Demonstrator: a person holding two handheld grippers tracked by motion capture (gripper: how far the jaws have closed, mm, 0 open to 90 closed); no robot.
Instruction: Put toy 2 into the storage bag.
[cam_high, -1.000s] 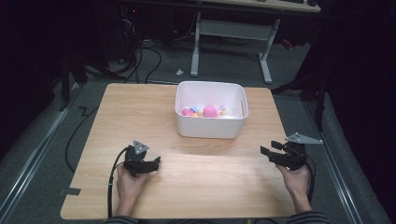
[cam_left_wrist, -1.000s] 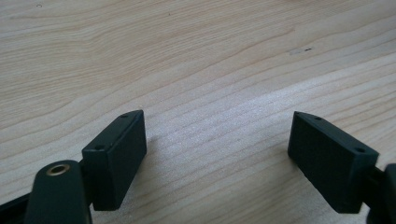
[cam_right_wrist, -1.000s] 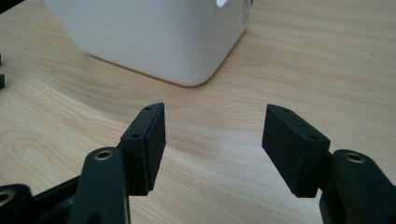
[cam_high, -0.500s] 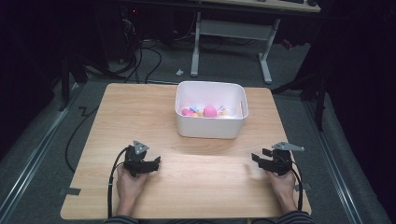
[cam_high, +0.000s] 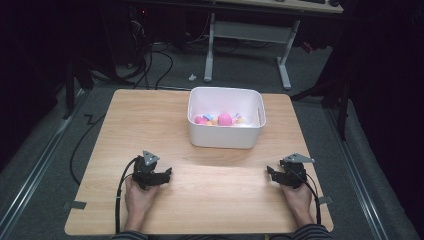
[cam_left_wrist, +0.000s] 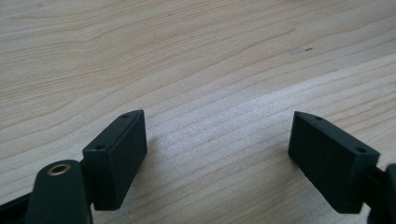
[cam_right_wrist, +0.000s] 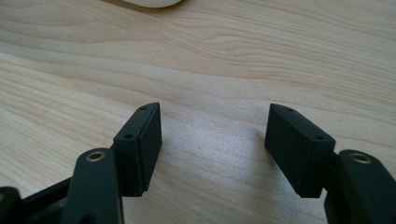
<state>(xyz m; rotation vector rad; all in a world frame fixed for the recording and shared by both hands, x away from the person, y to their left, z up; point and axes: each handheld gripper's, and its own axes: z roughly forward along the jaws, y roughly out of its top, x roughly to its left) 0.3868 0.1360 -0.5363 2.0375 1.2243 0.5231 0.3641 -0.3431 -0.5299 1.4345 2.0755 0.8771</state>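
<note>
The left claw (cam_high: 165, 176) is standing wide with its jaws well apart, as the left gripper view (cam_left_wrist: 217, 140) is showing, and nothing is lying between them but bare wood grain. It is resting low over the near left part of the tabletop (cam_high: 150, 125), its jaws pointing toward the middle, with the person's left hand (cam_high: 137, 195) gripping it from behind and its black cable (cam_high: 120, 197) looping back toward the near edge.

The right claw (cam_high: 271, 174) is also standing apart, a little narrower than the left; its jaws have just been opening, and the right gripper view (cam_right_wrist: 214, 135) is showing nothing between them, just the wood below. It is sitting low over the near right part of the tabletop, jaws pointing inward toward the left claw, with the right hand (cam_high: 298, 196) holding it and a grey three-cornered plate (cam_high: 296, 158) riding on top.

Farther out, the white bin (cam_high: 225, 136) is standing upright at the far middle of the tabletop, well apart from both claws and roughly between them in line. Inside it, small toys are lying along the bottom: a pink ball (cam_high: 225, 119) with smaller pink, orange and blue pieces (cam_high: 207, 120) just beside it, too small to tell apart. In the right gripper view a sliver of the bin's pale base (cam_right_wrist: 149, 2) is showing at the top edge.

Beyond the tabletop, grey carpet (cam_high: 175, 80) and the legs of a desk (cam_high: 285, 60) are lying in dim light.
</note>
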